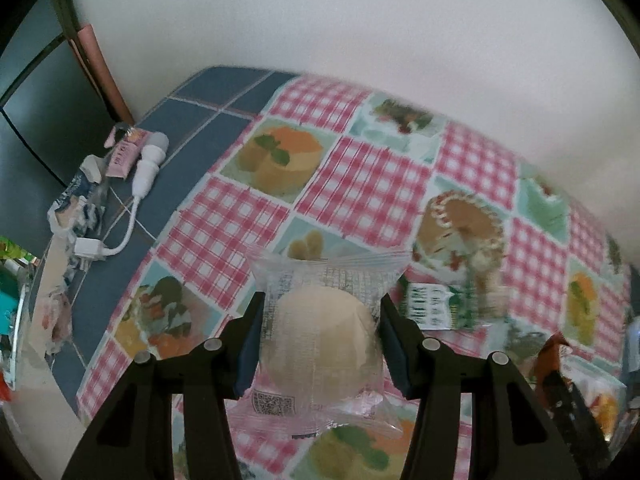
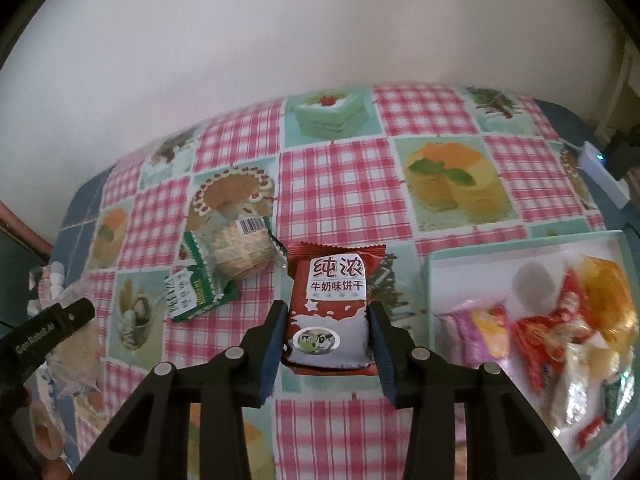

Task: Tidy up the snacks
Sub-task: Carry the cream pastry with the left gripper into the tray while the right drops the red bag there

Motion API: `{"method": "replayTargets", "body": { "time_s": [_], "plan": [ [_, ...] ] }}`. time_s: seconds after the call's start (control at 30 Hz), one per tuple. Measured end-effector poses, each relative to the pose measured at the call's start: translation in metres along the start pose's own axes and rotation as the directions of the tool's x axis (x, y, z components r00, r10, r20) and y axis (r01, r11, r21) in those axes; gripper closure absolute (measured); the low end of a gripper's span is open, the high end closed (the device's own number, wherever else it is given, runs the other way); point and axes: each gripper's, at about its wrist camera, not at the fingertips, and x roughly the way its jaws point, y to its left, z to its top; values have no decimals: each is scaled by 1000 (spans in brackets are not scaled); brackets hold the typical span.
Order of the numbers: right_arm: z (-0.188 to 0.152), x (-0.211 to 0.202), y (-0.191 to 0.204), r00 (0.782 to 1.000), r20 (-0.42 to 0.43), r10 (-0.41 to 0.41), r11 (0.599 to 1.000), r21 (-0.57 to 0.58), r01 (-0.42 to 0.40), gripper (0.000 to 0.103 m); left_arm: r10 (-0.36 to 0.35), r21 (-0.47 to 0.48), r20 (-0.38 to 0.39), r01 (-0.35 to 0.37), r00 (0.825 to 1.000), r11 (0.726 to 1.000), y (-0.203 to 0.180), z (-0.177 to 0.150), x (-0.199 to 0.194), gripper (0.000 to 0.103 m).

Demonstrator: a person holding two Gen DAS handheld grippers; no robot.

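White wall backs a tablecloth (image 2: 344,184) of pink check and cake-print squares laid over blue tiles (image 1: 192,108).

Left gripper (image 1: 320,344): fingers pressed against both sides of a clear-wrapped pale round cake (image 1: 320,336), lifted off the cloth. Beyond it the cloth is bare up to the wall. Left of the cloth, on the tiles: a white cable and plug (image 1: 148,160), a pink packet (image 1: 124,156), crumpled wrappers (image 1: 76,200).

Right gripper (image 2: 328,344): fingers pinching a red milk-biscuit packet (image 2: 332,304) at its two sides; whether it touches the cloth cannot be told. Just left of it lie a green-edged wafer packet (image 2: 236,252) and a green-and-white packet (image 2: 192,292), touching each other. To its right, a white tray (image 2: 452,272) with a pale green rim holds mixed snacks (image 2: 560,328) crowded at its right; its left part is bare.
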Motion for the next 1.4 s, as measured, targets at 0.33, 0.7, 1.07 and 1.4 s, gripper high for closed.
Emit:
{"method": "replayTargets", "body": {
  "time_s": [0.33,0.7,1.07,1.4],
  "plan": [
    [-7,-68,-30,999,49,-10,997,80,6,60,-85,36,53,83,995,996,-20,-32,-67,48],
    [-28,-115,-78,995,86,-50,986,162,36,60,-119,134,111,104,987,985,-57,-70,-112,48],
    [-51,-141,-122,993,83,-80,967,248,57,60,-142,258,152,99,978,961,-98,-104,-138,48],
    [-54,-142,-164,988,35,-149,937,324,129,59,-233,368,79,189,969,910,-144,-129,-143,48]
  ]
}}
